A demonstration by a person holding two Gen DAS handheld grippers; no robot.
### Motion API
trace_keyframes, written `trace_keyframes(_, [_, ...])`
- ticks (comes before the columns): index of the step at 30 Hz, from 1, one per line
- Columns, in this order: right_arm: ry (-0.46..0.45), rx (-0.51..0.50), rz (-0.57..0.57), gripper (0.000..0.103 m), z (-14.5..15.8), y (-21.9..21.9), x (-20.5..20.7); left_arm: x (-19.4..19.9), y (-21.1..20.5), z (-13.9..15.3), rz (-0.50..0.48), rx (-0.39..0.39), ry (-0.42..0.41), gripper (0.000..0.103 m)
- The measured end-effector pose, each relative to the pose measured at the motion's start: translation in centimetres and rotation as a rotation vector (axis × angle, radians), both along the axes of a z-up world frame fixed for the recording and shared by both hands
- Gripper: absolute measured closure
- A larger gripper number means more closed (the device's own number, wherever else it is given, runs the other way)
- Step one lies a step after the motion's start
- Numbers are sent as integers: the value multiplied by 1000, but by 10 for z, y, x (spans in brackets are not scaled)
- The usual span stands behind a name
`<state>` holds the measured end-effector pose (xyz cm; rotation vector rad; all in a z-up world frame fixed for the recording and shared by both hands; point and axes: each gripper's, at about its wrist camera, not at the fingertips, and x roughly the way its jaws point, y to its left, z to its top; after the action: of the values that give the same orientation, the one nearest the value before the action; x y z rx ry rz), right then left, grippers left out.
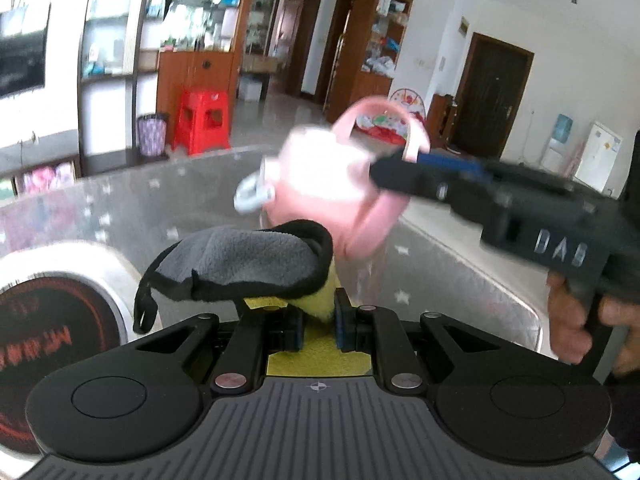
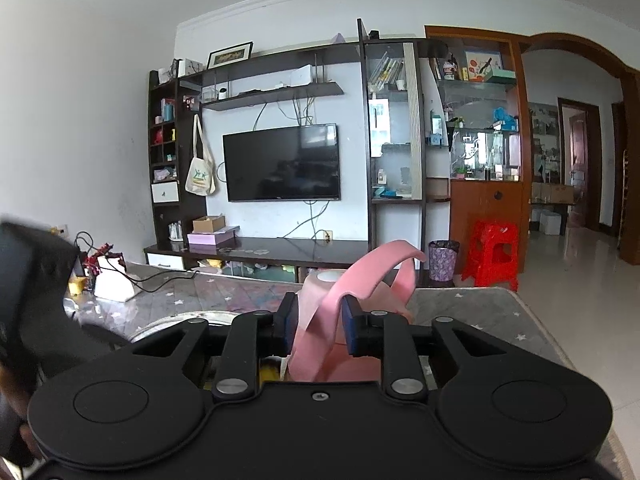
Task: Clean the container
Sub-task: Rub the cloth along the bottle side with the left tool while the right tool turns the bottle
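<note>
Holding the pink container point(image 1: 320, 184) up off the bench point(image 1: 440, 264) with my right gripper point(image 2: 318, 330), I have its jaws closed on the pink strap handle point(image 2: 360, 276); the body hangs just past the fingertips, blurred in the left view, with a pale clasp point(image 1: 252, 194) on its near side. My left gripper point(image 1: 316, 320) is pinched tight on a cleaning cloth point(image 1: 244, 264), grey fleece with a black edge and a yellow underside, bunched up in front of the jaws and just short of the container, not clearly touching it.

I judge this to be the wiping step, or the moment before it: cloth and container are both in hand and aimed at each other above the star-patterned bench cover. A round tin point(image 1: 60, 320) with red lettering sits at the left, well apart from the work.

Next I need to bring the cloth flat against the pink wall and rub, while the right side steadies the strap so the body does not swing away. Because the grip is on a flexible handle, I expect the container to pivot under pressure.
</note>
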<state>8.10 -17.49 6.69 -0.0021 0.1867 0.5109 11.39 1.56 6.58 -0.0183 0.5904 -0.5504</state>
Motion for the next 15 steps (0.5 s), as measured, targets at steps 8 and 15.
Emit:
trace_keyframes(8, [-6,-13,-16,77,4,6,-1,9,-3,6,-14,26,-16,88])
trace_keyframes(15, [-7,-20,-12,76,5,9,-5,10,-1,0,-19,36,-11,88])
